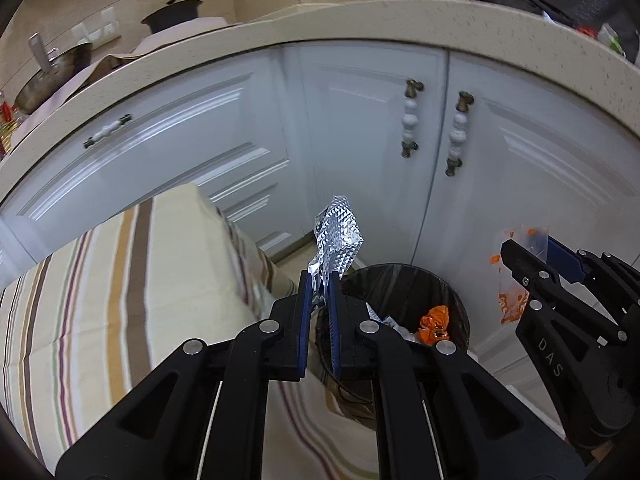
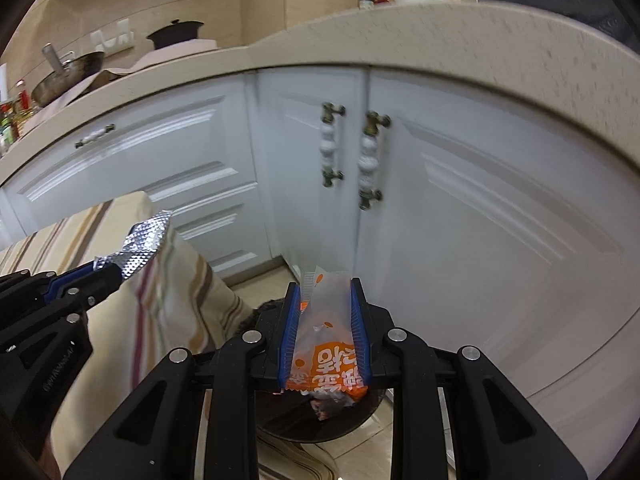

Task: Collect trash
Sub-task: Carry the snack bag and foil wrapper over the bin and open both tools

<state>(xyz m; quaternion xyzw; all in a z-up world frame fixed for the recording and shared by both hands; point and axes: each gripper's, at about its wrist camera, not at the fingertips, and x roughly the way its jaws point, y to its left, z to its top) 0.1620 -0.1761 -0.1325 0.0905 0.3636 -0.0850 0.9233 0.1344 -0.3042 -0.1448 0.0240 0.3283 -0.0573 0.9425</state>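
I have both tongs loaded above the black-lined trash bin (image 1: 404, 316), left tongs (image 1: 320, 300) pinching crumpled foil (image 1: 338, 236), right tongs (image 2: 325, 332) clamping an orange-printed snack wrapper (image 2: 326, 344); some trash already inside, both drops remain.

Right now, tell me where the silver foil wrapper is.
The silver foil wrapper is pinched in the left gripper, held up just above the near rim of the trash bin, with the striped tablecloth to its left.

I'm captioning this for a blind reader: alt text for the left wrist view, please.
The left gripper pinches crumpled silver foil above a black trash bin holding an orange wrapper. The right gripper holds a clear plastic packet by white cabinets.
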